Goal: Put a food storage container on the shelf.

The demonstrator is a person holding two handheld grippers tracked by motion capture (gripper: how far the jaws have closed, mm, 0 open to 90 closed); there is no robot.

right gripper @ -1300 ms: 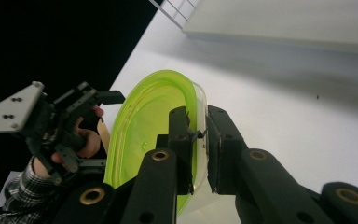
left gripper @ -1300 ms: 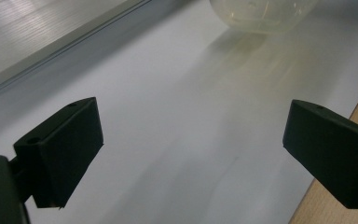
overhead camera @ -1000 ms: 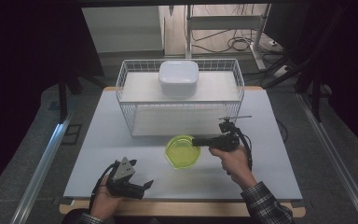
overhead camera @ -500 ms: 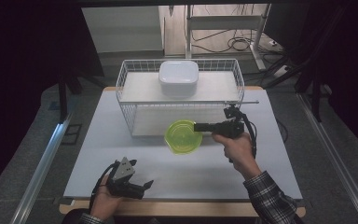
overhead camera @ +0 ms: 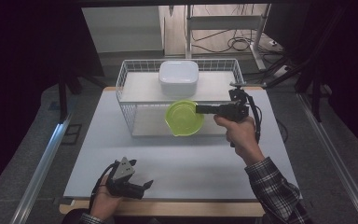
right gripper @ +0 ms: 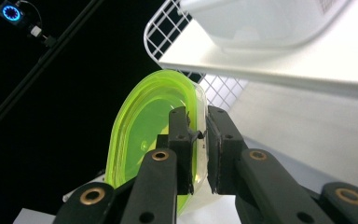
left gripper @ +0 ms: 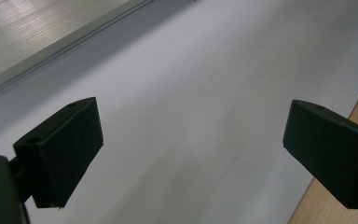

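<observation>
— Logging item one: green bowl (overhead camera: pixel 184 117). Where is it now?

— Centre of the high view, off the table (overhead camera: pixel 168 154) and level with the front wall of the wire basket (overhead camera: pixel 126 93). A second ago it sat lower, down on the mat nearer the bottom of the frame. So: lifted and carried toward the basket.

— Held by?

— Right gripper (overhead camera: pixel 198 109). Jaws nearly closed, pinching the bowl's rim; in the right gripper view the rim (right gripper: pixel 200 112) runs between the two pads and the bowl (right gripper: pixel 144 135) hangs tilted on edge.

— Item two?

— White tub (overhead camera: pixel 178 77), upper centre, inside the basket on its shelf. Unmoved.

— Item three, left gripper (overhead camera: pixel 140 186)?

— Lower left, resting near the table's edge. Jaws wide apart, nothing between them. Same place as before.

— Reading?

— Likely the bowl is bound for the basket; it has yet to clear the rim.
</observation>
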